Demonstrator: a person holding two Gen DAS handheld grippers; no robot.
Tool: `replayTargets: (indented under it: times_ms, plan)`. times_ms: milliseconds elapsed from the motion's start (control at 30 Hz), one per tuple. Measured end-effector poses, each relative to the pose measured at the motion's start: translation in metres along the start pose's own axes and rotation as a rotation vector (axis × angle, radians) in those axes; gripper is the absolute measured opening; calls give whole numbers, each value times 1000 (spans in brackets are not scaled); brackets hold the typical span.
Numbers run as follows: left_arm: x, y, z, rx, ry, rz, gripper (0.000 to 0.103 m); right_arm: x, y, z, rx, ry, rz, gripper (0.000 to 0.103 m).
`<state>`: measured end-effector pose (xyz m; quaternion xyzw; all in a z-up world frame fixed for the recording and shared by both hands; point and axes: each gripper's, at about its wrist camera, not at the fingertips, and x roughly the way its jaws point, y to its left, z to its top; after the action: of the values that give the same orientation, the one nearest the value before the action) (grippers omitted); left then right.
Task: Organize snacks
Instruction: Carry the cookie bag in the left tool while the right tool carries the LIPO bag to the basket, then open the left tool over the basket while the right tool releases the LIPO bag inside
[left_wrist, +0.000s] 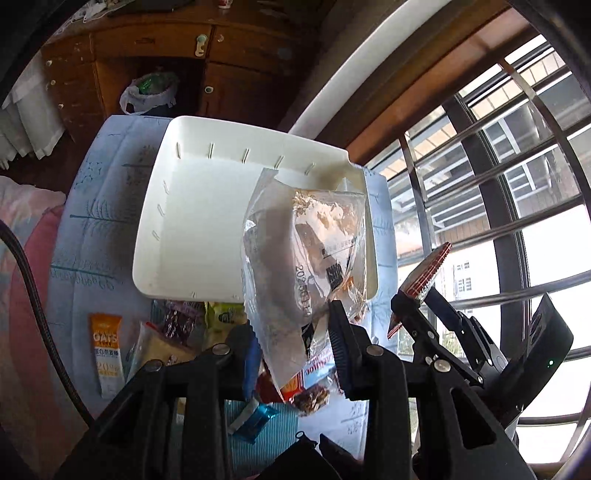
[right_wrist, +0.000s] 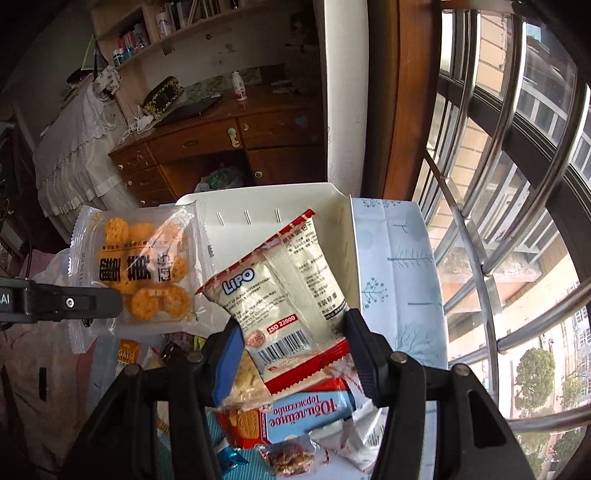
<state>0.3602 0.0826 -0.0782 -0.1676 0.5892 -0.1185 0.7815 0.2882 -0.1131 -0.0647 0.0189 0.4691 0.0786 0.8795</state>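
My left gripper (left_wrist: 291, 332) is shut on a clear packet of round yellow snacks (left_wrist: 306, 251) and holds it in the air in front of the white bin (left_wrist: 195, 206). The same packet (right_wrist: 140, 269) and the left gripper (right_wrist: 114, 301) show at the left of the right wrist view. My right gripper (right_wrist: 291, 336) is shut on a red-and-white Lipo packet (right_wrist: 291, 288), held above the bin (right_wrist: 258, 206); it shows edge-on in the left wrist view (left_wrist: 428, 273). The bin looks empty.
A pile of loose snacks lies on the blue cloth (left_wrist: 96, 229) under the grippers: an orange oats bar (left_wrist: 107, 354), a blue-wrapped bar (left_wrist: 255, 421), a blue-and-white biscuit packet (right_wrist: 310, 410), a nut cluster (right_wrist: 291, 458). A barred window (right_wrist: 498, 221) stands right; a wooden desk (right_wrist: 207, 147) behind.
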Motion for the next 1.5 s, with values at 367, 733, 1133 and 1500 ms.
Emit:
replayTargets:
  times_ms: [367, 733, 1133, 1500]
  plan:
    - [33, 13, 13, -4, -198, 9, 25, 51, -23, 16, -17, -98, 74, 55]
    - [22, 11, 13, -8, -313, 117, 54, 81, -31, 17, 27, -45, 135, 68]
    - [-4, 2, -4, 14, -312, 191, 55, 58, -36, 5, 70, -63, 129, 70]
    - [-49, 4, -43, 82, -334, 169, 55, -7, -26, -24, 61, -149, 74, 70]
